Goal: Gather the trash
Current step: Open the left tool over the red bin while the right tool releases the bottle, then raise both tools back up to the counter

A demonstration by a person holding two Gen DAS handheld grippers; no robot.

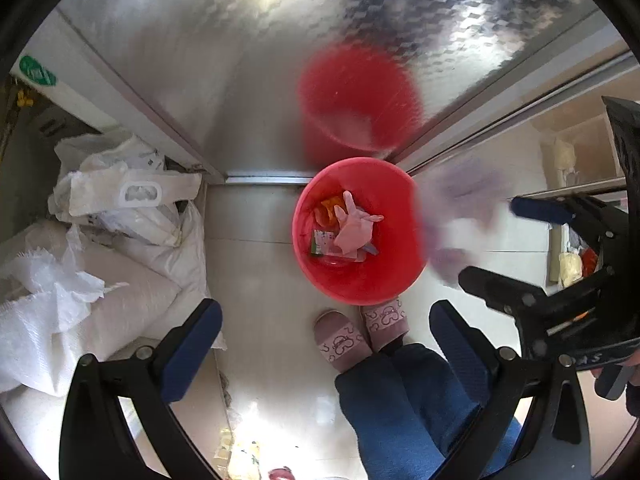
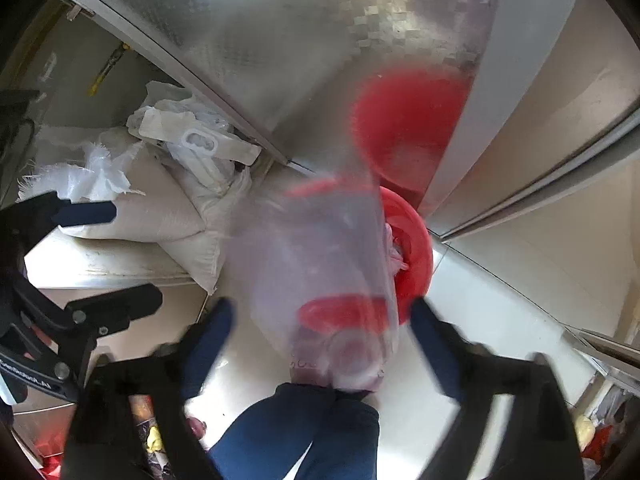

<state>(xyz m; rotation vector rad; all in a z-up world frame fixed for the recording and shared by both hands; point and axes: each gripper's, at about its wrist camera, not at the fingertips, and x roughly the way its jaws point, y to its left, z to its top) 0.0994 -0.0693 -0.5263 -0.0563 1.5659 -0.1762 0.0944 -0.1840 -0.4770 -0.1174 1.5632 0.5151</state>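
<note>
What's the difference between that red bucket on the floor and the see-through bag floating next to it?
The red bucket is rigid, opaque and stands upright on the floor; the clear plastic bag is limp and see-through, and is blurred, apparently in mid-air. The bucket holds a pale glove and wrappers; what the bag holds is too blurred to tell. The bucket looks sharp, the bag smeared. Both are containers for rubbish.

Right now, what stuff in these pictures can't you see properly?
- Clear plastic bag: right wrist view, motion-blurred, its contents unreadable; just a smear in the left wrist view.
- Red bin: right wrist view, mostly hidden behind the bag.
- Trash under the pink glove: left wrist view, wrappers covered and too small to name.
- Right gripper fingers: blurred in its own view.
- Slippers: partly covered by blue trouser legs.
</note>
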